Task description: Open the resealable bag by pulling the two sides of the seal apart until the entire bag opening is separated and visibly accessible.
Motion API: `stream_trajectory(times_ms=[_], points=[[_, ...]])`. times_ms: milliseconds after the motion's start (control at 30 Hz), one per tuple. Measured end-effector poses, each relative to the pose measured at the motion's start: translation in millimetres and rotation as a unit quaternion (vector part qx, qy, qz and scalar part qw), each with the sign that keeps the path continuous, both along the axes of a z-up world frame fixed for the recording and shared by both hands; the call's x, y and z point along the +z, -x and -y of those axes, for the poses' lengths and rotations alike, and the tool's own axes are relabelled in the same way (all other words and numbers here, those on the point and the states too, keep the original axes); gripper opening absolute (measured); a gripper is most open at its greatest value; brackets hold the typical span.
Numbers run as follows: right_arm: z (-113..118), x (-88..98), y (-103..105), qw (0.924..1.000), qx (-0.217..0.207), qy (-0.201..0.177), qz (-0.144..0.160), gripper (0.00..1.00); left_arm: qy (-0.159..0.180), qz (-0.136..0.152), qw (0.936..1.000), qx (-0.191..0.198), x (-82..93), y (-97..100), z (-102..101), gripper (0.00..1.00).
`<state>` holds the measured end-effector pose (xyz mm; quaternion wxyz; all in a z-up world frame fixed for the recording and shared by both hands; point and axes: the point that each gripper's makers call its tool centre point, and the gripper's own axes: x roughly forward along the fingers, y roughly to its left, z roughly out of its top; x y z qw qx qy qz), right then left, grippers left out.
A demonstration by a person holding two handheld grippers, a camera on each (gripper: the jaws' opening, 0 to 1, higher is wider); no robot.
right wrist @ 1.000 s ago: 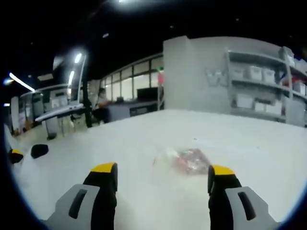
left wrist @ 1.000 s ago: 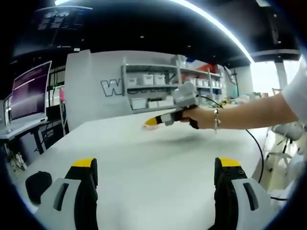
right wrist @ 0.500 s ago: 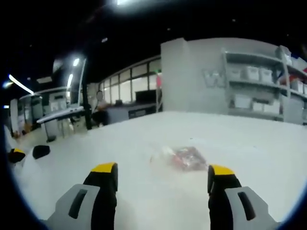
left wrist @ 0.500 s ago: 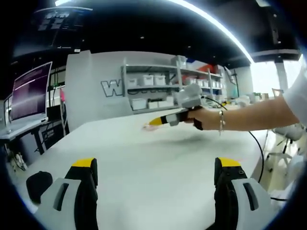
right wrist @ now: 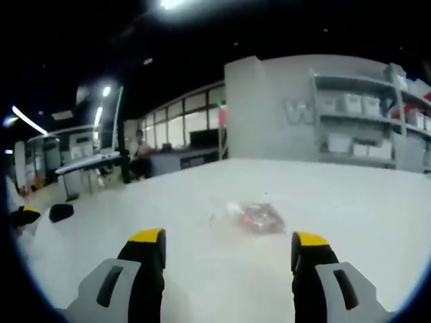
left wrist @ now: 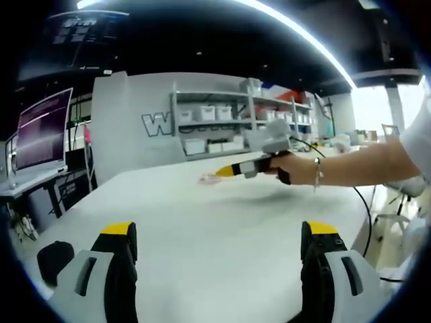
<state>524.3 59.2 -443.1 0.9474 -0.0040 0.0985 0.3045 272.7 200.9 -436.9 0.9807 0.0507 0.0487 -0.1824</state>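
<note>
A clear resealable bag [right wrist: 249, 217] with red contents lies flat on the white table [right wrist: 337, 202], a short way ahead of my right gripper [right wrist: 227, 237]. That gripper's yellow-tipped jaws stand wide apart with nothing between them. In the left gripper view the bag [left wrist: 209, 179] is a small pale patch far across the table. A hand holds the right gripper [left wrist: 227, 172] just to the right of it, not touching it. My left gripper [left wrist: 221, 232] is open and empty over bare tabletop, far from the bag. Its yellow tip [right wrist: 23, 216] peeks in at the left edge.
A dark rounded object [left wrist: 54, 259] sits on the table by the left gripper's left jaw. A cable [left wrist: 363, 208] trails off the right table edge. Shelves with white bins [left wrist: 215, 121] and a monitor desk [left wrist: 40, 134] stand beyond. A person [right wrist: 138, 145] sits far behind.
The right gripper has drawn back a little from the bag, which now looks slightly farther and smaller in its view. The left gripper has stayed put.
</note>
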Motion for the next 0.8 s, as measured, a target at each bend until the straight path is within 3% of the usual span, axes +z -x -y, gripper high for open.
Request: stream_trajectory(times_ms=[800], points=[[25, -0.2, 18, 0.9999, -0.005, -0.012, 0.004, 0.76, -0.004, 0.005, 1.0, -0.004, 5.1, 2.2, 4, 1.0]])
